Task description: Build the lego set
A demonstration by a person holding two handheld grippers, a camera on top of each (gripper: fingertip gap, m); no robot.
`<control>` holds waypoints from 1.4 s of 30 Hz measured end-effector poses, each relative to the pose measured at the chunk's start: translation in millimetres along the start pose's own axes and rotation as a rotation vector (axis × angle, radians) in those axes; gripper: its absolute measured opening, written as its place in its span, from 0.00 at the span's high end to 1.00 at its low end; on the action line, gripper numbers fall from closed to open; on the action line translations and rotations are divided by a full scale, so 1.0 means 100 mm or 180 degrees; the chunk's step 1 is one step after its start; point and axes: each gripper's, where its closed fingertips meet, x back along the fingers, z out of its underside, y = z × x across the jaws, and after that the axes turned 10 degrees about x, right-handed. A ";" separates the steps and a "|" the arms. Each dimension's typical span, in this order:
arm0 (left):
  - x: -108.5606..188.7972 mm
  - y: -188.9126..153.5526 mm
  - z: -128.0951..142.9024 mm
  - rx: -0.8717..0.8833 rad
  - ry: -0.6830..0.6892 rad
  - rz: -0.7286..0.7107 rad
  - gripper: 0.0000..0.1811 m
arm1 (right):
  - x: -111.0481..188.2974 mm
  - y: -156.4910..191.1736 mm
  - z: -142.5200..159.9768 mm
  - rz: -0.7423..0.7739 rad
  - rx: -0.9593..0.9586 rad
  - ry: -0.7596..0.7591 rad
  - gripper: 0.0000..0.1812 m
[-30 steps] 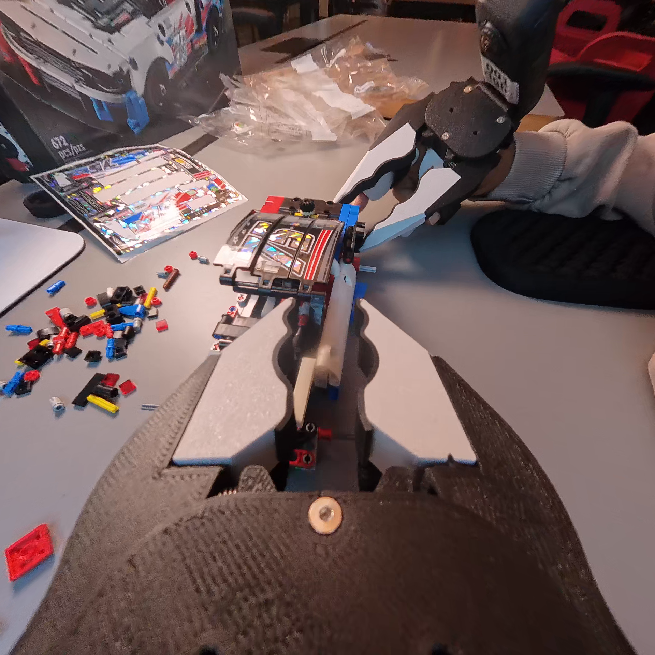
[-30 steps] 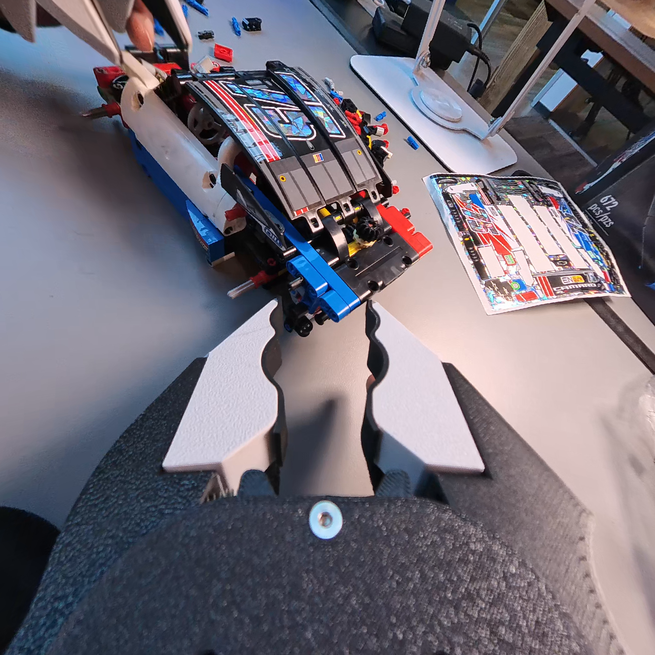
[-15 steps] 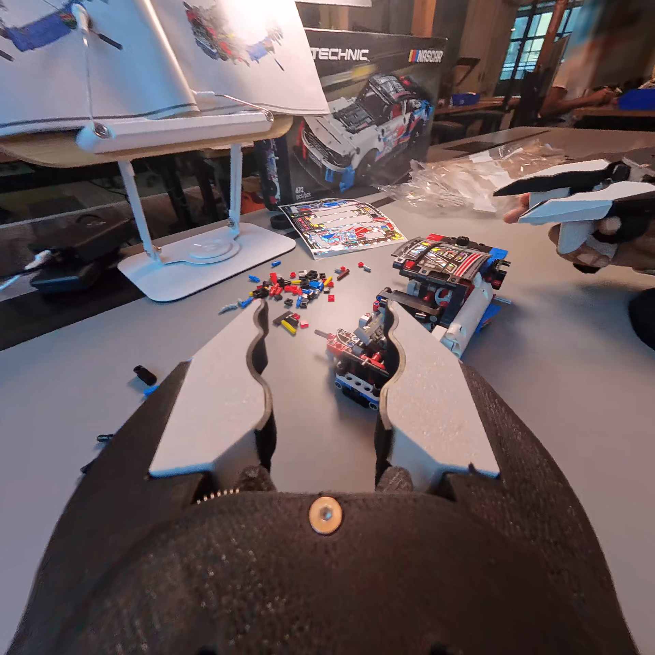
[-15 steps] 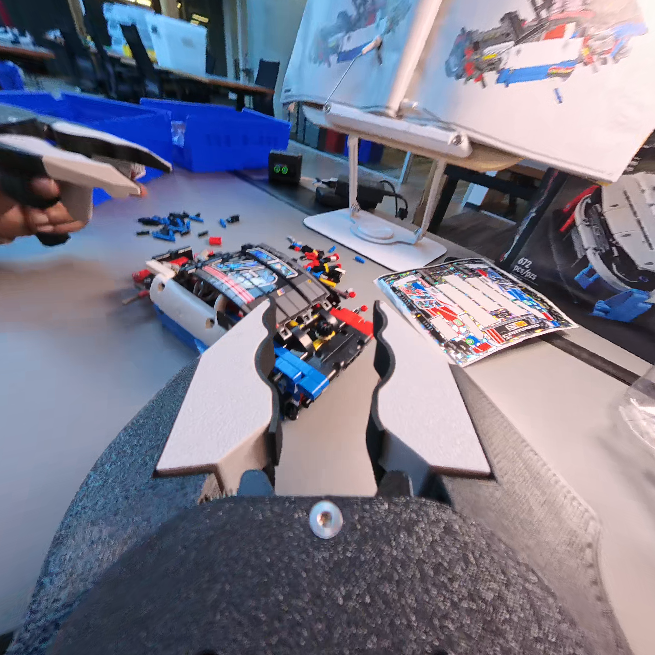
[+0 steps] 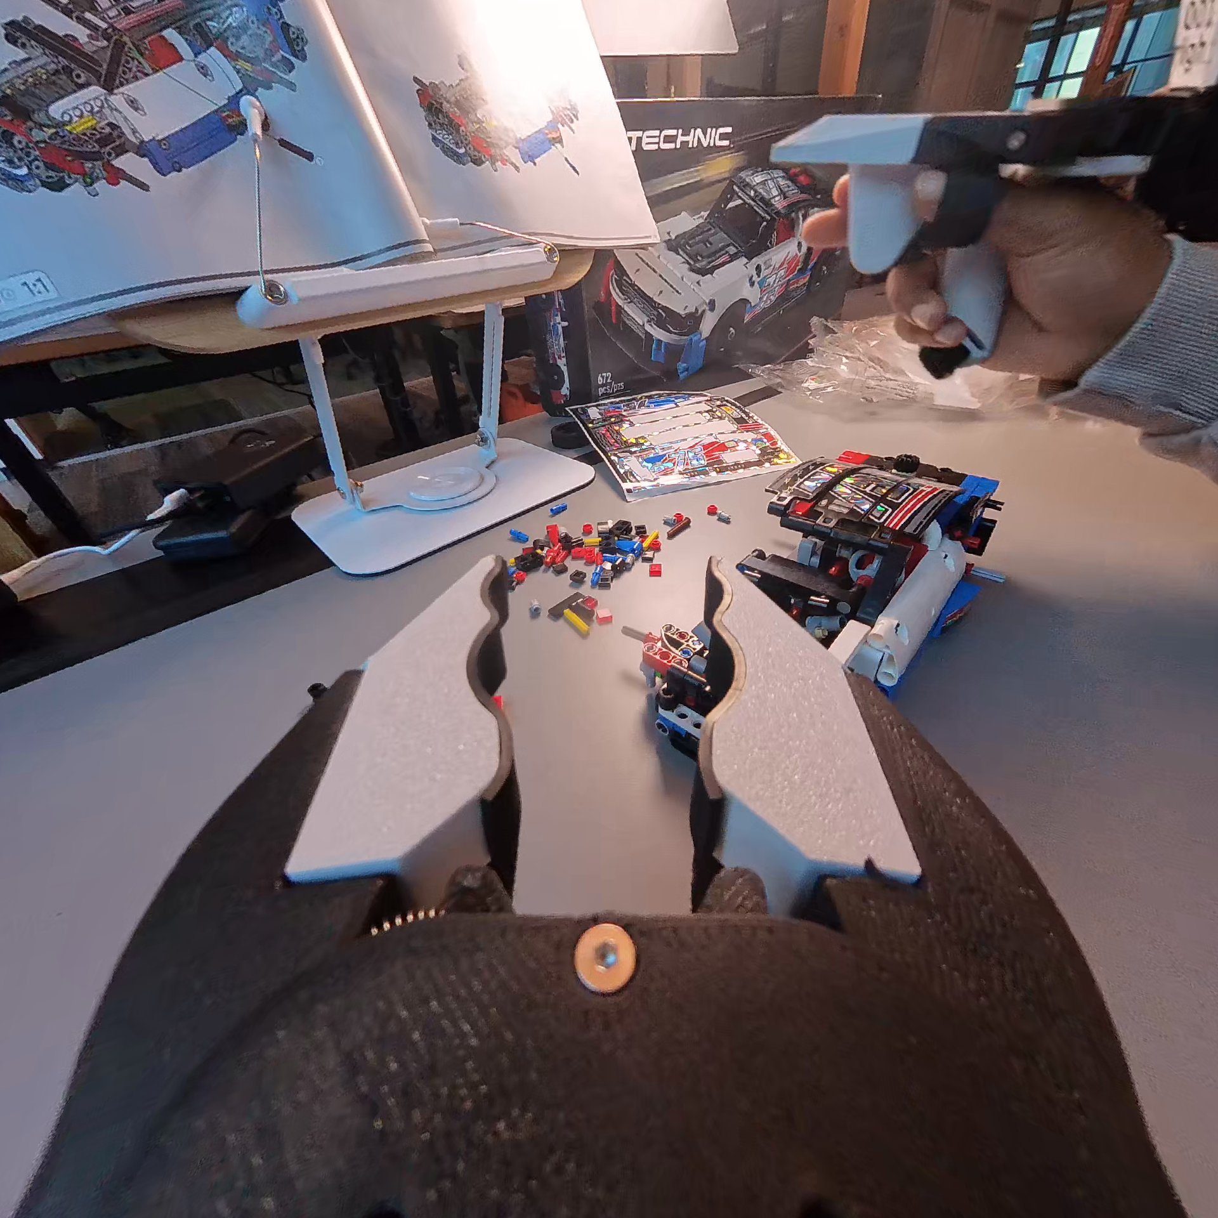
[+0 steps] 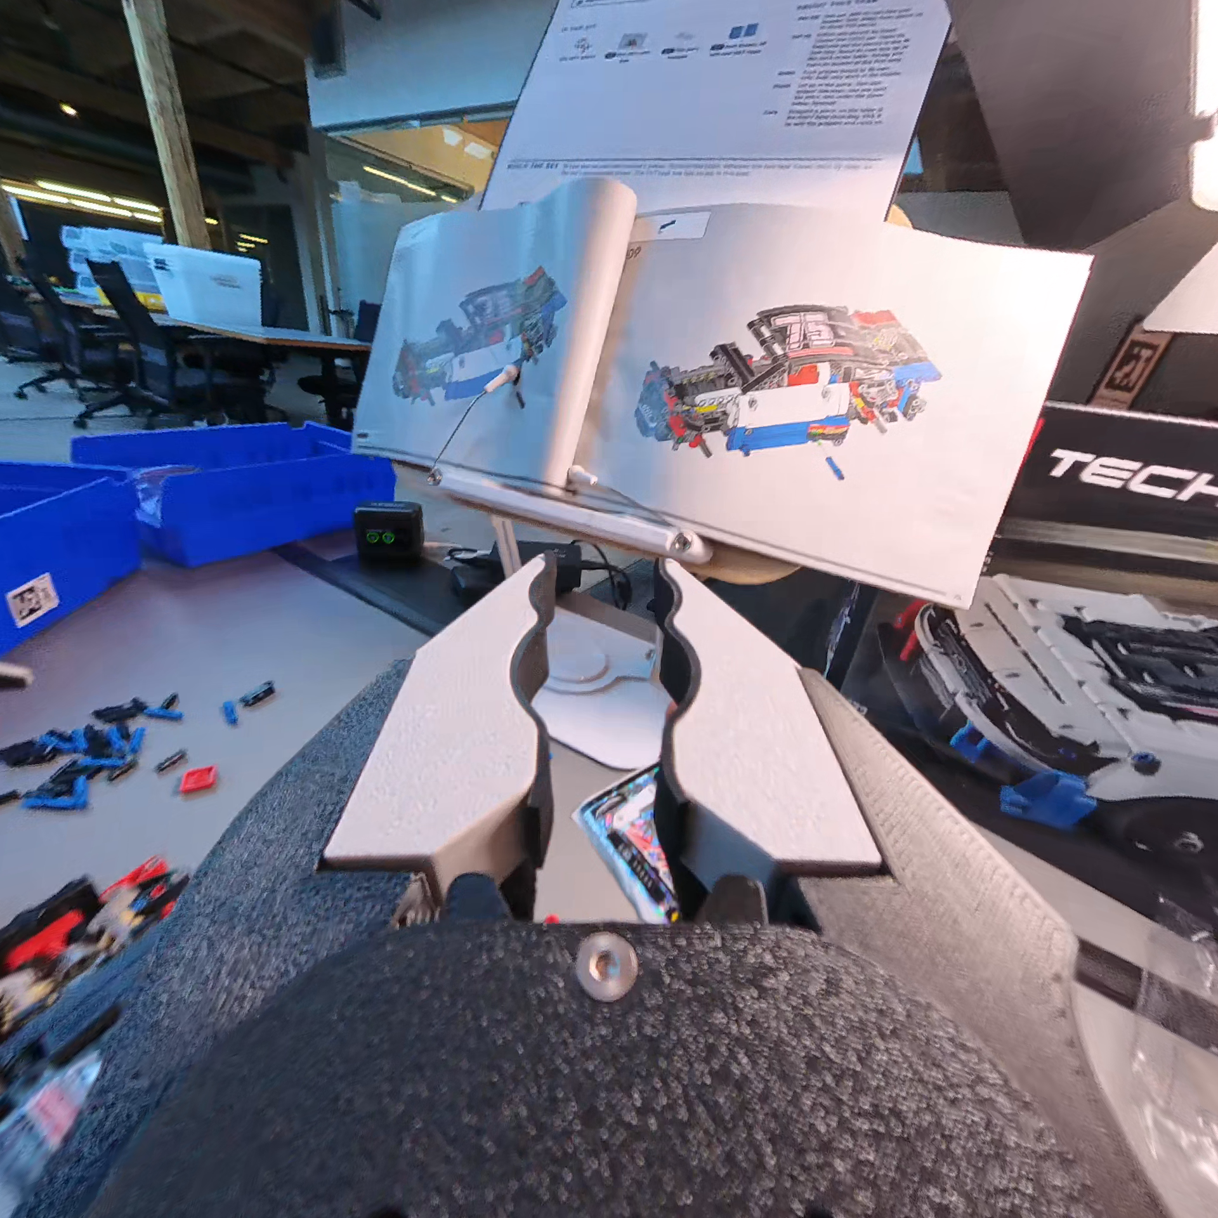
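1. left gripper (image 5: 603, 586) sits low over the grey table (image 5: 1054, 758), jaws spread wide with nothing between them, and the part-built car (image 5: 876, 567) rests on the table just ahead and to its right, untouched.
2. right gripper (image 6: 603, 593) is lifted and aimed at the instruction booklet (image 6: 791, 395) on its white stand (image 5: 422, 494); jaws parted, empty. from the left wrist view it hangs high above the car with the person's hand (image 5: 1028, 277) wrapped round the handle.
3. my read: this is a look-up pause, checking the page before the next piece goes on.
4. loose pieces (image 5: 586, 547) lie scattered between the stand's base and the car, a second scatter of blue and black pins (image 6: 86, 751) lies further out, and the sticker sheet (image 5: 679, 441) is flat beside the box (image 5: 725, 263).
5. risk one: those pieces are tiny and bunched together, so a wide jaw coming in could nudge neighbours away or pinch two at once.
6. risk two: the car's nose sits close by the left gripper's right finger; a careless swing could shove the model and pop loose parts.
7. risk three: the right gripper, up near the booklet, could clip the page or stand coming down.
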 end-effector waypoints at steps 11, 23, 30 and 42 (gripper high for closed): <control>-0.04 0.04 0.10 0.0128 0.0093 0.0003 0.70 | -1.32 -0.34 -0.61 0.0104 0.0228 -0.0293 0.94; -0.04 0.04 0.11 0.0101 0.0094 0.0012 0.70 | -2.42 -0.48 -0.74 0.0196 0.0437 0.0084 0.97; -0.05 0.02 0.13 0.0068 0.0120 0.0018 0.71 | -2.53 -0.52 -0.78 0.0219 0.0476 0.0169 1.00; -0.04 0.12 0.13 0.0064 0.0150 -0.0138 0.72 | -1.73 -0.01 -0.73 -0.0330 0.0377 0.0050 0.98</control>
